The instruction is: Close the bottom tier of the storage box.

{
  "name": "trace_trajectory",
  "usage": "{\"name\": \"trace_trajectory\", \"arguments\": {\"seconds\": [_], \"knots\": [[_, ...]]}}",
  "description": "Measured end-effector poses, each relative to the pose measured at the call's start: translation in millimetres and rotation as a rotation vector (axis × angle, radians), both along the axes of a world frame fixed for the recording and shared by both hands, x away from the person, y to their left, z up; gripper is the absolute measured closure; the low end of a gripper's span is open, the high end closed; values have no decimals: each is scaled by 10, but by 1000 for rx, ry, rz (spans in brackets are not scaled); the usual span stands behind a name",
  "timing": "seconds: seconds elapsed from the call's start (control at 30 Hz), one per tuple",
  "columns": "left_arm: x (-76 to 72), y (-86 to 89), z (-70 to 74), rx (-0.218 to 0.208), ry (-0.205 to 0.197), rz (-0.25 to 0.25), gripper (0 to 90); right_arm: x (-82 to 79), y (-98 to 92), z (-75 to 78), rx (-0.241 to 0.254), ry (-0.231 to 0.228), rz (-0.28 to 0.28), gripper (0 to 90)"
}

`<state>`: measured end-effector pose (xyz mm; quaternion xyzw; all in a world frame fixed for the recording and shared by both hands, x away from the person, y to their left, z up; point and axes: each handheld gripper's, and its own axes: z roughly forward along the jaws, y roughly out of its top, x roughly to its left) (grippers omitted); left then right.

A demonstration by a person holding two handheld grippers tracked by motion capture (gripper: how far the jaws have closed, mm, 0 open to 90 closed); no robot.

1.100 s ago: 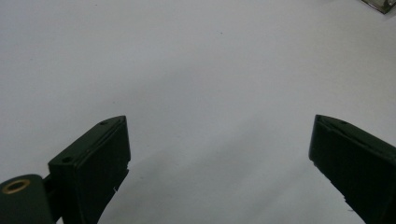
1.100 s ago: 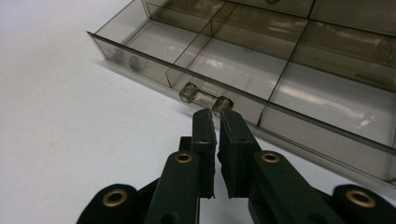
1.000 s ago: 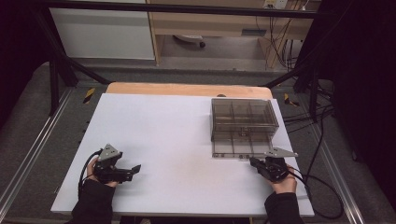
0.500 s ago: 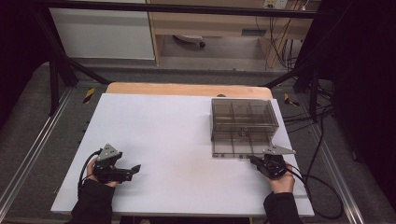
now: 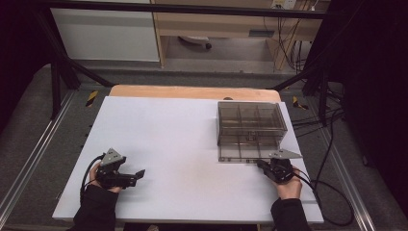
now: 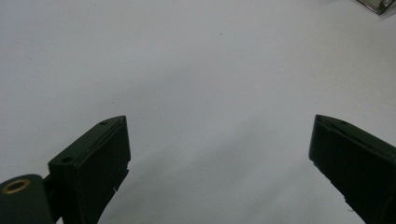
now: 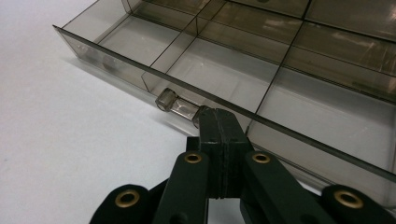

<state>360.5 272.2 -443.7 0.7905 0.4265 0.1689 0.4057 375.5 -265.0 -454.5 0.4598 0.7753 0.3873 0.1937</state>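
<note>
**Q:** How is the work surface laid out?

**A:** A white table (image 5: 192, 144) is seen from the high view, with a strip of bare wood along its far edge. A smoke-tinted clear plastic organizer box (image 5: 250, 122) is placed on the right half, toward the far side. Its drawer (image 5: 248, 149) is drawn out toward the person and is divided into compartments; no contents can be made out in them.

**Q:** What is recorded for the right gripper?

**A:** The right gripper (image 5: 263, 166) is held in the person's right hand (image 5: 286, 185) at the near right of the table, directly in front of the drawer. In the right gripper view the jaws are pressed together, and the clear tab handle (image 7: 180, 106) on the drawer's front wall is clamped between their tips. Part of the tab projects to the left of the jaws.

**Q:** And the left gripper?

**A:** The left gripper (image 5: 137, 174) is held in the left hand (image 5: 103, 175) at the near left, well apart from the box, and is pointed toward the table's middle. In the left gripper view its jaws are spread wide, with bare white tabletop between them. A corner of the box (image 6: 378, 5) is caught at the upper right edge of that view.
</note>
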Motion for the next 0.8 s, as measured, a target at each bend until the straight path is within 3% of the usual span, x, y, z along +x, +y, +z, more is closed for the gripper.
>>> {"name": "trace_trajectory", "arguments": {"seconds": [0.8], "knots": [[5,4,-2,3,1,2,48,92,35,2,2,-29,-32,900]]}}
